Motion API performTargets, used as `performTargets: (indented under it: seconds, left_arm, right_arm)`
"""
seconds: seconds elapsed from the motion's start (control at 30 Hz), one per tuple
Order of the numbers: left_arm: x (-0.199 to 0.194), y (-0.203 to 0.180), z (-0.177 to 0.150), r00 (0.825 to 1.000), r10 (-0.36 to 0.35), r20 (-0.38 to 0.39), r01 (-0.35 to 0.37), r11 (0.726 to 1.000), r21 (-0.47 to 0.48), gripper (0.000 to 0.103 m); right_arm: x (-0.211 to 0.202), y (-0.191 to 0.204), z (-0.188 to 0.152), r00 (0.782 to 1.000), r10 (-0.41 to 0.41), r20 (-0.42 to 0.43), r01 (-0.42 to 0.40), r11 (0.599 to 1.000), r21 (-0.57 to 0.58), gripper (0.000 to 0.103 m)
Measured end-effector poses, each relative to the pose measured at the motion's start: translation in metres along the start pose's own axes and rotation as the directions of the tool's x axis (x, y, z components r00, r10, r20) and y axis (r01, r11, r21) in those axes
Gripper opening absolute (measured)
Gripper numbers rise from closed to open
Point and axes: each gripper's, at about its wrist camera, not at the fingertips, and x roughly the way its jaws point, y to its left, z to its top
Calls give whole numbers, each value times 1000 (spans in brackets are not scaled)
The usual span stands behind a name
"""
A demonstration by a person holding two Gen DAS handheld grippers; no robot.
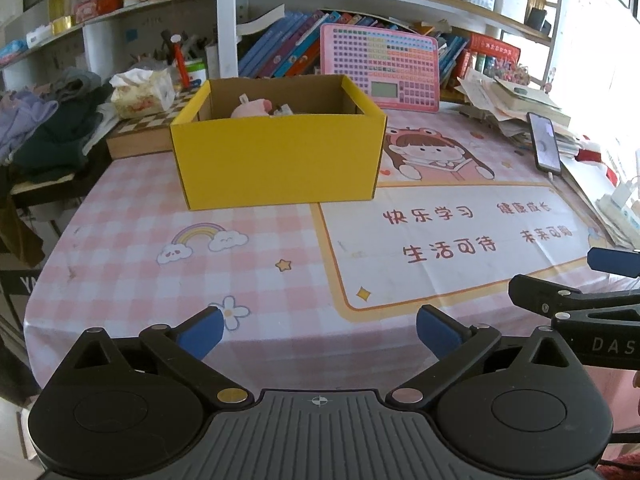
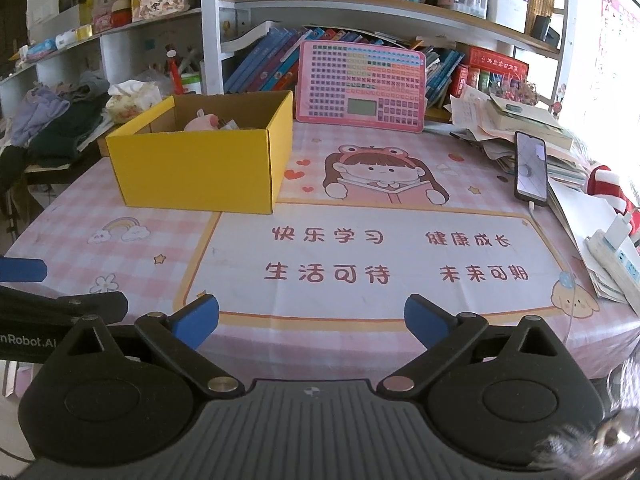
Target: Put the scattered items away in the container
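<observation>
Both my tongs spread, empty, over the pink checked worktop (image 1: 120, 264).
Yellow cardboard box (image 1: 276, 160) holds a pink plush toy (image 1: 250, 109); left tongs (image 1: 318, 330) and right tongs (image 2: 312, 322) tilt downward.

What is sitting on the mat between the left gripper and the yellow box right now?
Nothing visible. The left gripper is open and empty, and only bare pink checked desk mat lies between it and the yellow cardboard box. The phone and paper stack sit off to the right, clear of that path.
</observation>
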Motion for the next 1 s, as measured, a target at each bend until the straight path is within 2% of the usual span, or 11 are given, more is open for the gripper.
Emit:
performTargets:
  seconds: [0.3, 1.0]
  left_arm:
    - [0, 0, -1, 1000, 19, -10, -19, 1000, 5, 103]
    - [1, -3, -3, 1000, 11, -28, -10, 1000, 14, 103]
  right_arm:
    - [2, 0, -3, 1000, -13, -21, 13, 1000, 3, 101]
    - [2, 1, -4, 999, -17, -42, 17, 1000, -2, 101]
